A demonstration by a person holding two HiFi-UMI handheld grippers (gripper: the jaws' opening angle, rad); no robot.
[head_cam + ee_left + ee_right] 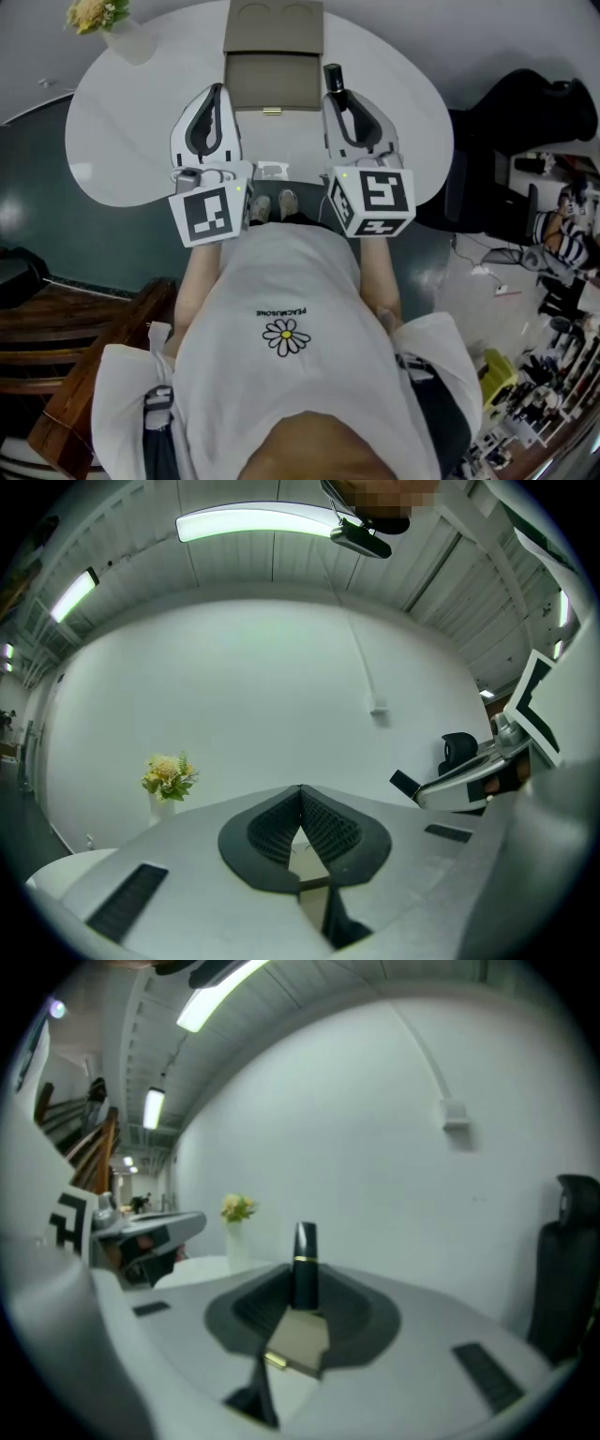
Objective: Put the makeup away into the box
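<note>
A beige box [274, 67] stands open at the far middle of the white round table [131, 131], its lid [274, 23] folded back. My right gripper [336, 96] is shut on a black makeup tube [333, 77] with a gold band, held upright just right of the box. In the right gripper view the tube [305, 1265] stands between the pads, with the box [300, 1342] below it. My left gripper [217, 92] hovers left of the box, its jaws closed together with nothing in them. The left gripper view shows its tips [301, 794] touching.
A vase of yellow flowers [103, 19] stands at the table's far left edge. A black chair [525, 103] sits to the right of the table. Wooden furniture [56, 328] is at the lower left, and clutter lies on the floor at the right [544, 394].
</note>
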